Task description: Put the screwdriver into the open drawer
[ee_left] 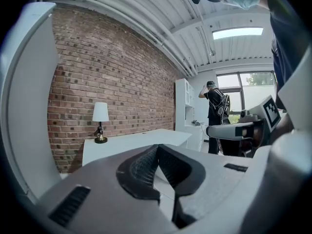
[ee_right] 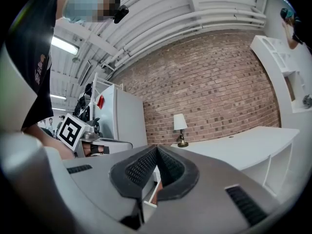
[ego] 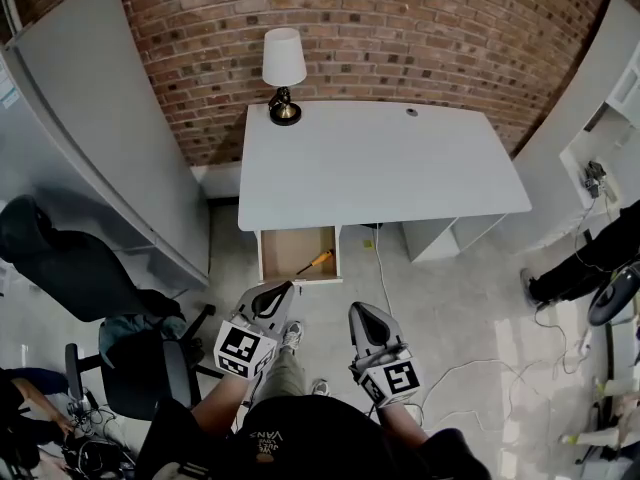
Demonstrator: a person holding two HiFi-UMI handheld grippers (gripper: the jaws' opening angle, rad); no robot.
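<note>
The screwdriver [ego: 315, 261], judged light and stiff and best taken by its orange handle, is seen in the drawer [ego: 272, 258]; the left gripper [ego: 273, 291] and right gripper [ego: 362, 314] are held closed, empty.

Little legible txt. Black shirt [ego: 265, 438]: small white print, upside down in head view, looks like "VANS", not sure. Right gripper view: orange print [ee_right: 39, 68] on the same shirt, too blurred to read. Left cube [ego: 244, 349] on left gripper [ego: 272, 292] & right cube [ego: 398, 378] on right gripper [ego: 362, 313]: black/white square code patterns, no letters or nos.
</note>
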